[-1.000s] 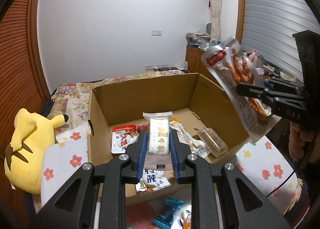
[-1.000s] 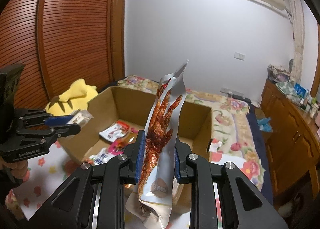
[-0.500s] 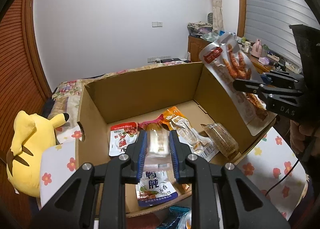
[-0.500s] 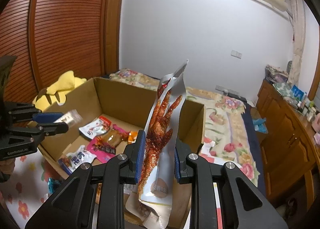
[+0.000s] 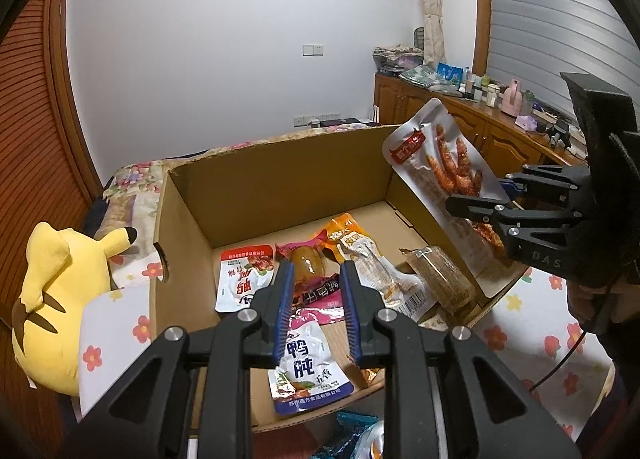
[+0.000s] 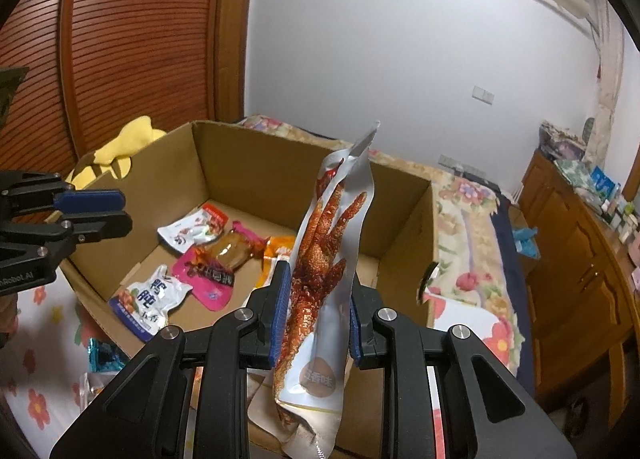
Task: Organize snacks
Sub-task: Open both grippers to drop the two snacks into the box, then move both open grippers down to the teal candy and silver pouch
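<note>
Cardboard is what the open box (image 5: 280, 179) is made of, and it is sitting on a flowered bedcover (image 5: 520, 323) with a yellow plush toy (image 5: 52, 299) leaning just beside its left wall. Several snack packets are lying flat on the box floor, among them a white-and-blue pouch (image 5: 306, 371), a pink one (image 5: 316, 295) and an orange one (image 5: 348, 235). The right gripper (image 6: 314, 321) is clamping a tall chicken-feet packet (image 6: 328, 259) upright above the box's near right corner. The left gripper (image 5: 314, 303) is hanging over the box with its jaws nearly together and nothing between them.
</note>
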Tool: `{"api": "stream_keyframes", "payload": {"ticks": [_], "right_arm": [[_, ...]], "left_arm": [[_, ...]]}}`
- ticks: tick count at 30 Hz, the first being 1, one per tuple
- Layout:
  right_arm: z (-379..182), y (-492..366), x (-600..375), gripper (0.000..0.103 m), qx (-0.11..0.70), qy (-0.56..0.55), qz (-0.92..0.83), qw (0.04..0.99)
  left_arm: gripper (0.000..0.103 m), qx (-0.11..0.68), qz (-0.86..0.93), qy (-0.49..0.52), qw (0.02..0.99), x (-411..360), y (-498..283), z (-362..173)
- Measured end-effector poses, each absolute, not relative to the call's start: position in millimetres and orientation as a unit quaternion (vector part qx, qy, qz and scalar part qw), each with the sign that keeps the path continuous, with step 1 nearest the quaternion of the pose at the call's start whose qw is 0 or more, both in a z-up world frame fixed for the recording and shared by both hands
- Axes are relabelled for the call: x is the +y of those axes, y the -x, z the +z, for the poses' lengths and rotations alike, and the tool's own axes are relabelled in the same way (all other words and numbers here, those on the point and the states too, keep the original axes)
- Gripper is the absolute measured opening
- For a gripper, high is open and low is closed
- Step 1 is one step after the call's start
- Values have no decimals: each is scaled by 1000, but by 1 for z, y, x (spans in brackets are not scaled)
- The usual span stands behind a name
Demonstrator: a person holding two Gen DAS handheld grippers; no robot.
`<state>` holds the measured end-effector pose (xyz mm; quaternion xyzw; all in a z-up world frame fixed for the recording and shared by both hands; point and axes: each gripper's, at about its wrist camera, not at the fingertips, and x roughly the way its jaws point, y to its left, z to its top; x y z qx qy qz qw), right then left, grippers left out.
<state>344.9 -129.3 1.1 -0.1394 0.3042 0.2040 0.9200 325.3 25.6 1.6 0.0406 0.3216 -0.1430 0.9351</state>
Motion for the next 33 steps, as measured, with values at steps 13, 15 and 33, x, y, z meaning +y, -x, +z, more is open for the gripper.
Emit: {"api": "stream_keyframes", "payload": {"ticks": [13, 15, 33], "right_arm": [[1, -339, -130, 12, 303, 137, 210, 919], [2, -335, -131, 13, 303, 132, 213, 919], [34, -236, -129, 22, 276, 89, 237, 927]], "left_arm": [[23, 320, -144, -45, 936, 26, -318, 3], [23, 318, -146, -47, 936, 26, -312, 5], [39, 310, -148, -38, 938, 38, -229, 7]]}}
